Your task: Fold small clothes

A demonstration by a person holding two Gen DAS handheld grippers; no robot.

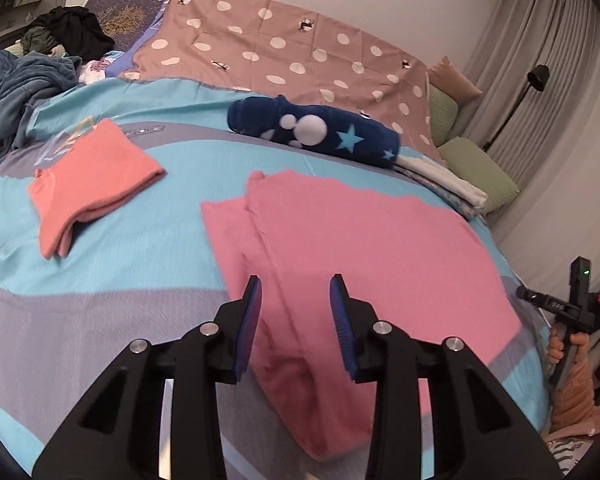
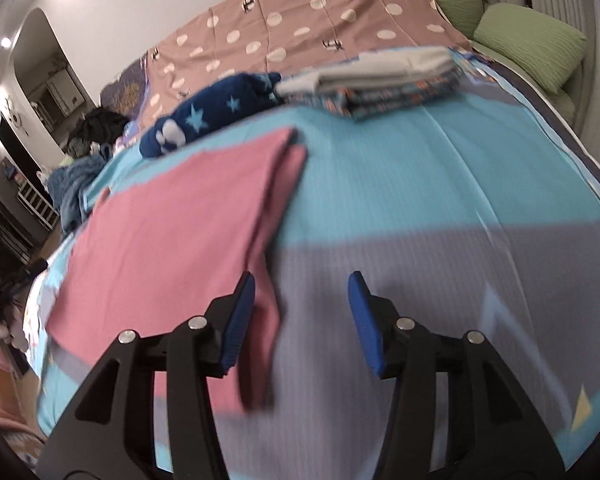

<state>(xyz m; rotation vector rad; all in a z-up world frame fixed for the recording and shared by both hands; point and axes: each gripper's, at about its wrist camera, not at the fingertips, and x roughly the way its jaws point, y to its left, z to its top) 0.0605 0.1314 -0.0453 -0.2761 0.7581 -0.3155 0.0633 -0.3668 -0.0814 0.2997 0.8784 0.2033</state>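
Note:
A pink garment (image 1: 360, 248) lies flat and partly folded on the blue and grey bed sheet (image 1: 140, 240). It also shows in the right wrist view (image 2: 180, 232). My left gripper (image 1: 296, 292) is open and empty, hovering over the garment's near part. My right gripper (image 2: 302, 284) is open and empty, just right of the garment's right edge, over the sheet (image 2: 420, 200). A folded coral garment (image 1: 92, 180) lies to the left. The right gripper's handle (image 1: 572, 304) shows at the bed's right edge in the left wrist view.
A navy plush roll with stars (image 1: 316, 130) lies behind the pink garment. Folded white and patterned cloths (image 2: 380, 80) sit at the back right. Green pillows (image 1: 480, 172) are beyond them. A heap of dark clothes (image 1: 32, 80) fills the back left. A dotted brown cover (image 1: 280, 48) lies behind.

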